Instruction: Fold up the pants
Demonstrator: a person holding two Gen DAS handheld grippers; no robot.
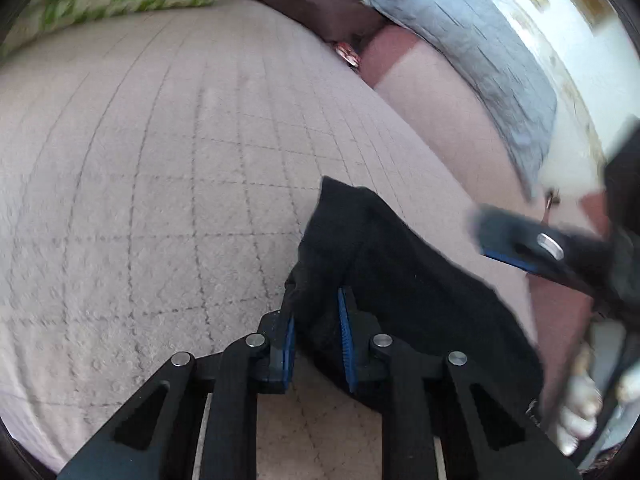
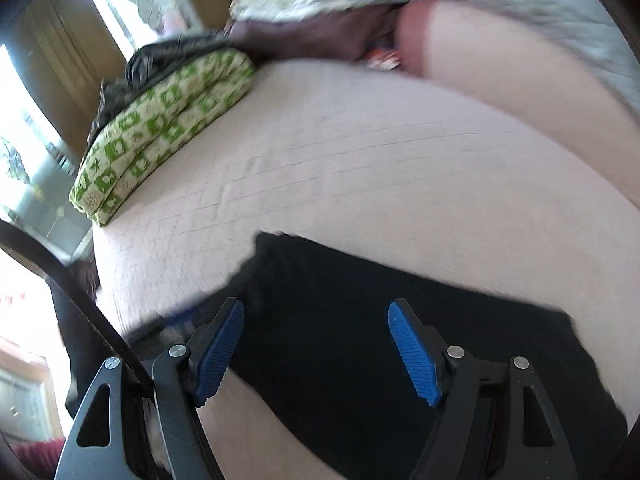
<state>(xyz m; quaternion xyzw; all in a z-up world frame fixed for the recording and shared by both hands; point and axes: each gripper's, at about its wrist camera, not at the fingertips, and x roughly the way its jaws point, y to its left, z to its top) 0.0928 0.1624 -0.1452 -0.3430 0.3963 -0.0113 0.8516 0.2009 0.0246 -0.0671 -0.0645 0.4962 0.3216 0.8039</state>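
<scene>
Fabric of the black pants (image 1: 400, 280) is pinched between the blue pads of the left hand-held gripper (image 1: 316, 340), whose jaws are nearly together on a bunched edge of the cloth. The right hand-held gripper (image 2: 316, 344) has its jaws spread wide, with nothing between the pads (image 2: 412, 356), and hovers over the same pants (image 2: 360, 320), which lie spread near the front edge of a bed covered with a pale quilted bedspread (image 1: 160, 160).

Only the left wrist view shows the other gripper (image 1: 520, 248), blurred, at its right side, and a bare foot (image 1: 576, 412) below it. Only the right wrist view shows the bright window (image 2: 120, 12) and a dark garment (image 2: 168, 60) on top of the pillows.

Counted: one pair of pants, two grippers, two stacked green-and-white patterned pillows (image 2: 160, 120), one grey blanket (image 1: 480, 60) at the far side of the bed.
</scene>
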